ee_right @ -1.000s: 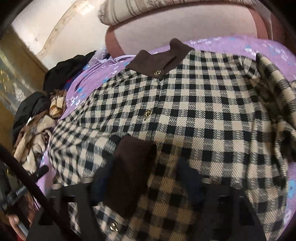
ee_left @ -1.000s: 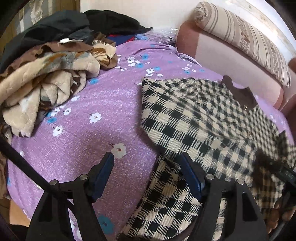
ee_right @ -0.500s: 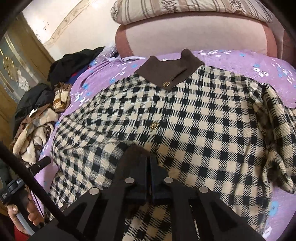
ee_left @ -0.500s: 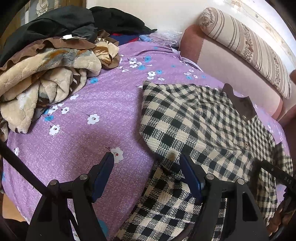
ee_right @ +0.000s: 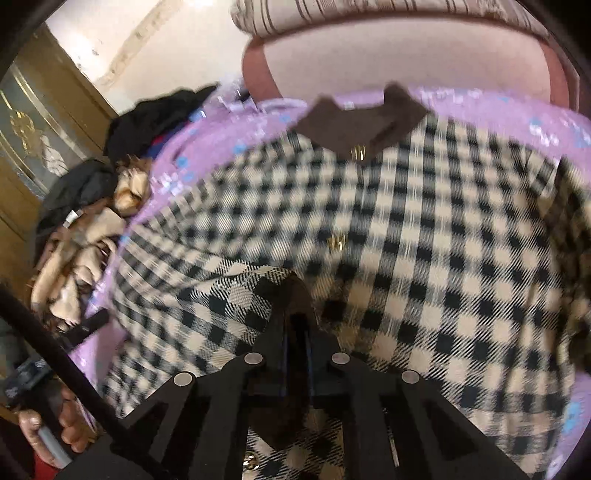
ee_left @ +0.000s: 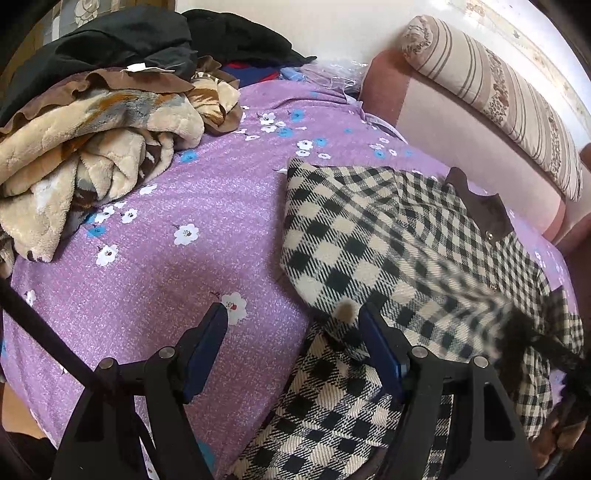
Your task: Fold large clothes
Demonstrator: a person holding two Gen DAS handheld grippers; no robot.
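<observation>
Change since a second ago: right gripper [ee_right: 295, 291] fingers gone from spread to pressed together, now pinching a fold of checked cloth.
Far left: heaped tan blanket [ee_left: 92, 155] under dark clothes [ee_left: 122, 35].
Left gripper [ee_left: 291, 339]: fingers spread, nothing between them, poised over purple floral bedspread [ee_left: 207, 221].
Checked jacket [ee_left: 369, 236]: spread flat on bedspread, brown collar [ee_left: 480, 210] toward pink headboard [ee_left: 461, 125].

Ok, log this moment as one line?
stage: sleeve fold | right gripper: shut on coat sleeve cuff | left gripper: open, empty, beside coat edge | bed: blanket pile at side
</observation>
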